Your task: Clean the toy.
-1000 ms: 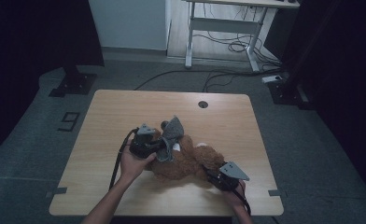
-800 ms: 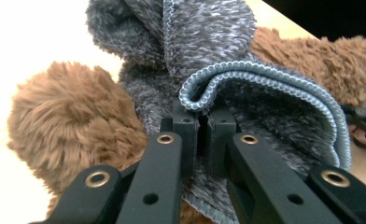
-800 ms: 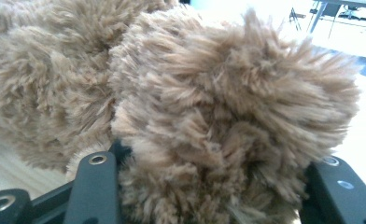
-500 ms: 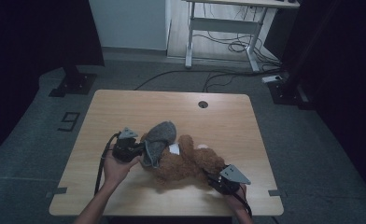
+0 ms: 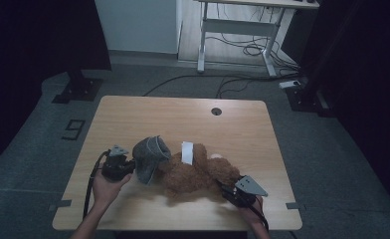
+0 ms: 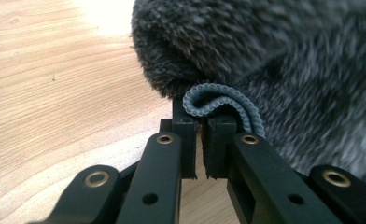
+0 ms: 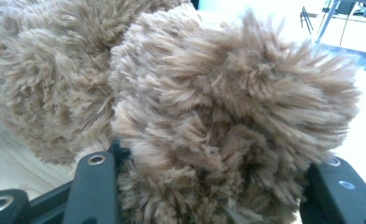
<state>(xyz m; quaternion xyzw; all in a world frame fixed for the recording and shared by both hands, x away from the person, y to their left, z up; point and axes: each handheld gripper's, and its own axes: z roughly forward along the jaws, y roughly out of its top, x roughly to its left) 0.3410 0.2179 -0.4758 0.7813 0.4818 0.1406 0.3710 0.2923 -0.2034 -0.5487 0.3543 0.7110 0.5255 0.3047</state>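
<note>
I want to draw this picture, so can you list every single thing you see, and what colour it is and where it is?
Teddy bear: one, brown, lying on the table's near half.
Hat: one, grey and fuzzy, at the bear's left end, hem pinched.
Label: one, white, on the bear.
Table: one, light wood, centre.
Desk frame: one, white, far behind, with cables under it.
Left gripper: one, black, shut on the hat's hem.
Right gripper: one, black, clamped on the bear's furry right end.

High view looks forward and down over the table (image 5: 133, 114); each gripper view sits close — left on the hat (image 6: 288, 60), right on the bear (image 7: 195, 116) — both seen from above.
</note>
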